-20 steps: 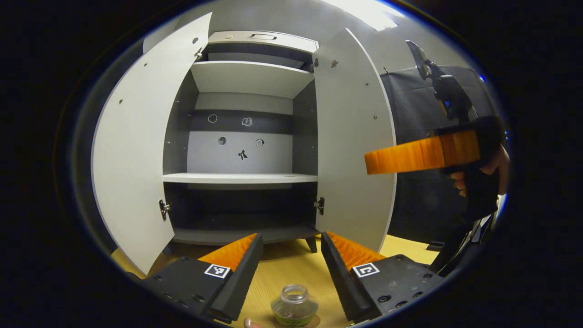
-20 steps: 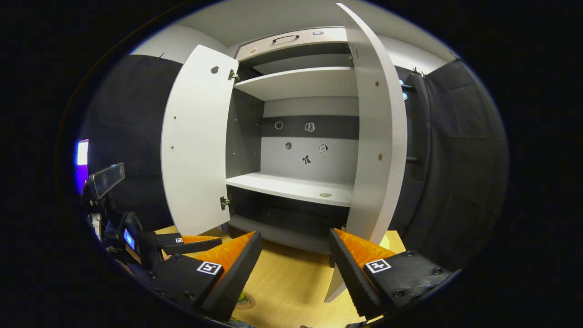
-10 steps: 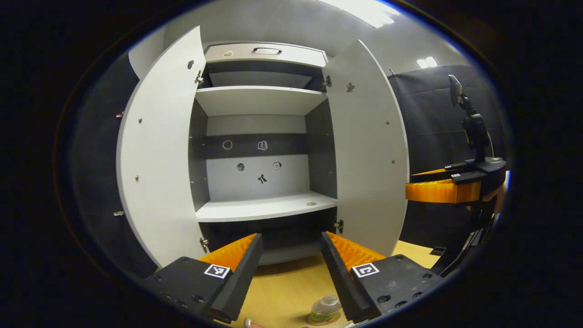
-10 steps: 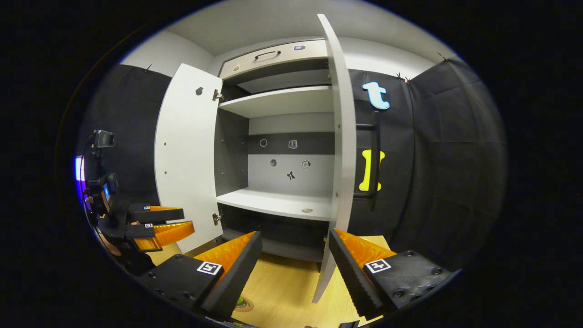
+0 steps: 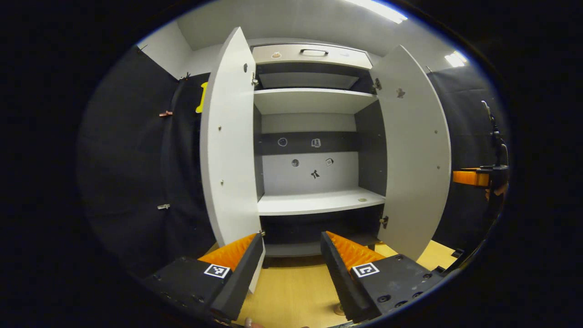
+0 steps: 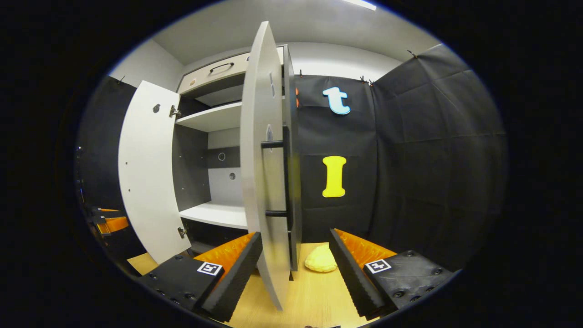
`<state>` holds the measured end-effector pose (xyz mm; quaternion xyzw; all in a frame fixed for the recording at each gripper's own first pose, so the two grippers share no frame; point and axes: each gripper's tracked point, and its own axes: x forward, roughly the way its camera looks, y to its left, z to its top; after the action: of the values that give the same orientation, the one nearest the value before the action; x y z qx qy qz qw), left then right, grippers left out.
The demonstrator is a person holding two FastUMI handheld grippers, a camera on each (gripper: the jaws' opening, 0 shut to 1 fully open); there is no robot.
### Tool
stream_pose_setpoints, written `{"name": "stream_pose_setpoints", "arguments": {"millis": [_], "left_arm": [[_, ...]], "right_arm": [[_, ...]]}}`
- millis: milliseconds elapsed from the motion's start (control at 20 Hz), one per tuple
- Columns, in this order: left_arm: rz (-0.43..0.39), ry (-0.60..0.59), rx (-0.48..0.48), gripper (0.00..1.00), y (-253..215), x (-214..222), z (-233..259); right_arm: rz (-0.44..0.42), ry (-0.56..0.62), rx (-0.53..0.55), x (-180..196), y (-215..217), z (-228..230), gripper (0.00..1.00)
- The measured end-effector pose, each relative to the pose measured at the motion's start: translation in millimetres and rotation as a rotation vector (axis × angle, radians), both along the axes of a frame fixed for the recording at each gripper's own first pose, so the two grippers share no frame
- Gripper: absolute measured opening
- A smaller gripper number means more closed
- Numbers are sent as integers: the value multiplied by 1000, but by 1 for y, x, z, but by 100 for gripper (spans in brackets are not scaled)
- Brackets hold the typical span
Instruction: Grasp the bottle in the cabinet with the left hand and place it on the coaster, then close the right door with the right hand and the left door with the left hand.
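Ribbed pads line the two fingers of the left gripper [image 5: 291, 269] at the bottom centre of the left gripper view; they stand spread apart with nothing between them, above the light wooden tabletop [image 5: 291, 296]. Low in the frame, just beside the inner edge of the right-hand finger, a small round edge of the coaster [image 5: 339, 310] peeks out on the wood; whether the bottle stands on it cannot be told, since the finger covers that spot. Beyond the fingers, in the middle of the frame, rises the white cabinet [image 5: 314, 114], both leaves swung wide. Its left door [image 5: 230, 150] stands centre left, nearly edge-on, and its right door [image 5: 416, 155] stands centre right. The middle shelf [image 5: 319, 202] between them is bare but for a small round mark. At the far right edge, the right gripper [image 5: 476, 177] pokes out from behind the right door, held by a hand [image 5: 496, 191].

In the right gripper view, the right gripper [image 6: 295, 269] has its fingers parted too, gripping nothing. Between them at the bottom centre stands the edge of the right door [image 6: 264, 182], its dark bar handle [image 6: 284, 177] facing the right side of the frame. A pale yellow lump [image 6: 321, 262] lies on the tabletop [image 6: 314, 300] just beyond that door. The left door [image 6: 145, 173] stands centre left, with the left gripper [image 6: 109, 221] at the left edge beside it.
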<state>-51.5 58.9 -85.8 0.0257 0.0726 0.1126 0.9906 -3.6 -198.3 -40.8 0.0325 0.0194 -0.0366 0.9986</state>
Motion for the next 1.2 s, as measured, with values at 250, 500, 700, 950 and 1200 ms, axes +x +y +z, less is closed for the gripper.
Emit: {"name": "stream_pose_setpoints", "arguments": {"millis": [250,500,700,950,1200], "left_arm": [[135,-26,-51,82,28,-25,6],[234,-16,-47,82,46,-50,2],[270,-13,-53,82,55,-57,1],[264,-7,-20,82,72,-52,4],[226,7,-2,82,100,-34,2]], "right_arm": [[49,4,-8,19,-1,-4,98],[94,3,-15,27,2,-3,96],[130,14,-7,30,9,-4,97],[116,16,-28,31,15,-4,96],[88,14,-37,32,37,-3,97]]}}
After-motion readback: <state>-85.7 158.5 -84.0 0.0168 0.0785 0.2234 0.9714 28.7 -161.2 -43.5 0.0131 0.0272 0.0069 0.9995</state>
